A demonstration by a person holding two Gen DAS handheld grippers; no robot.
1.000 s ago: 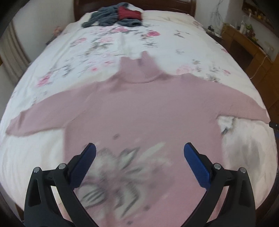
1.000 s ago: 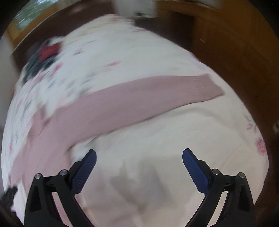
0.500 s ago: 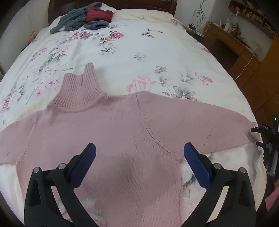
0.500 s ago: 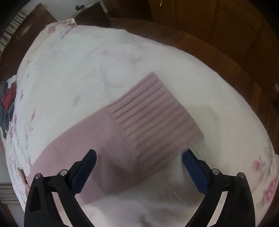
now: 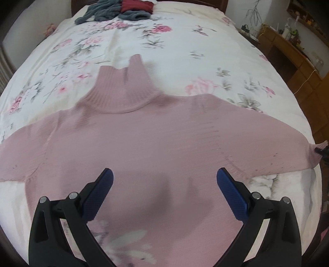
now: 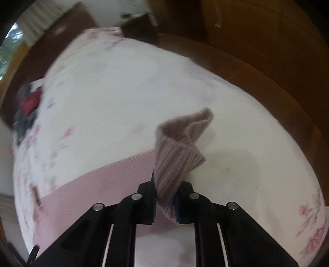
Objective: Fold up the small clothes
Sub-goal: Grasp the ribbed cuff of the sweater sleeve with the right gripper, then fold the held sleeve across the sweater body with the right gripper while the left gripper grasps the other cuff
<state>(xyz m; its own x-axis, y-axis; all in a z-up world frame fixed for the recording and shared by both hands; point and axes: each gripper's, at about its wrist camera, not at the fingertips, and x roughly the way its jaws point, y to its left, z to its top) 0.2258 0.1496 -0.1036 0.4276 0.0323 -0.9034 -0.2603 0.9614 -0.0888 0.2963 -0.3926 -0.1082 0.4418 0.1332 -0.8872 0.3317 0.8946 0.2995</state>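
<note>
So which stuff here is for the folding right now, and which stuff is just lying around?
For the job:
- pink sweater, spread flat on the bed
- its sleeve cuff, pinched in the right gripper
- left gripper, open above the sweater

Just lying about:
- grey and red clothes pile at the bed's far end
- floral bedspread
- wooden dresser

Black grippers (image 5: 164, 180), seemingly blue-padded jaws

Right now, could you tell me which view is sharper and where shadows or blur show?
Left wrist view: fairly sharp, fisheye-curved bed, the open left gripper shadowing the pink sweater. Right wrist view: motion-blurred edges; only the ribbed cuff in the right gripper is crisp.
</note>
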